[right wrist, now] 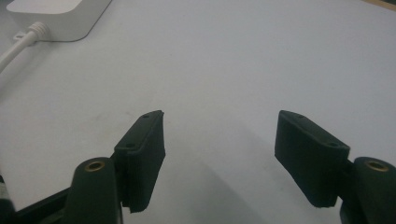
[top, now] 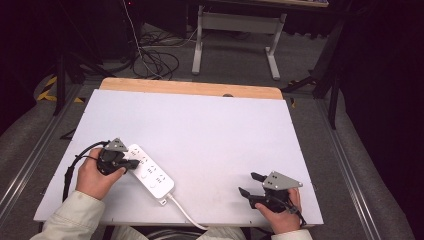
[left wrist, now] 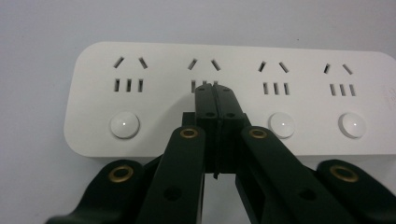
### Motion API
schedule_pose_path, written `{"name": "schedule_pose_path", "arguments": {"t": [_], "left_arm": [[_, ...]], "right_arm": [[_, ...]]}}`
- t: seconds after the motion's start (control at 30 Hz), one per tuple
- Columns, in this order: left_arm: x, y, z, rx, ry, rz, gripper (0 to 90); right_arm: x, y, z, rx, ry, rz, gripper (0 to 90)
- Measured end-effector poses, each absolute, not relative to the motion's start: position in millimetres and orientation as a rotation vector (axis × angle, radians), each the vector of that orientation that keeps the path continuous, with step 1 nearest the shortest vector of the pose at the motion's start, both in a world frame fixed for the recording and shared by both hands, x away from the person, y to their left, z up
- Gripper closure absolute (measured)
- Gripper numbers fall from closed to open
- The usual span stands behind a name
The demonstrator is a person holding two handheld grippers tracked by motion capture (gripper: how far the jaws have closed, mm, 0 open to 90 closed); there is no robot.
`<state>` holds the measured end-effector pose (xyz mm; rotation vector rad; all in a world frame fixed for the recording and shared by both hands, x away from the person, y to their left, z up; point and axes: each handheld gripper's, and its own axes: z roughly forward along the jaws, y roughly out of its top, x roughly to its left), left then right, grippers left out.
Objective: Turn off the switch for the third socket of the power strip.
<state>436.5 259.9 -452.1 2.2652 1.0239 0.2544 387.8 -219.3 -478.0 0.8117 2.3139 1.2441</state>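
A white four-socket power strip (top: pixel 149 174) is seen from the high view lying at an angle on a white table board (top: pixel 210 135), toward the board's near left corner, with its white cable (top: pixel 185 212) trailing from its nearer end off the board's near edge. The left gripper (top: pixel 131 164) is held in the person's left hand (top: pixel 95 177) at the farther end of the strip, its tips laid over the strip's top face. In the left gripper view the two black jaws are pressed flat together with nothing between them — their joined tips rest over the second socket (left wrist: pixel 204 74) from the left, just above the spot in the row of round white buttons (left wrist: pixel 124 125) that belongs to that socket; whether the tips press on the surface cannot be told. The strip's other three sockets and their buttons are left uncovered. The right gripper (top: pixel 250 184) is held in the right hand (top: pixel 282 212) well apart from the strip, near the board's near right corner. In the right gripper view its jaws are spread wide over bare board — nothing is held between them, and the strip's cable end is seen at the upper left corner.
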Motion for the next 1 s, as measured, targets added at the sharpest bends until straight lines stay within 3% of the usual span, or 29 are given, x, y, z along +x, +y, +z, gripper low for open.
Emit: {"name": "schedule_pose_path", "arguments": {"t": [1.0], "left_arm": [[437.6,258.0,-451.0,2.288,1.040,0.255,90.0]], "right_arm": [[386.9,-218.6,-477.7,0.805,2.317,1.244,33.5]]}}
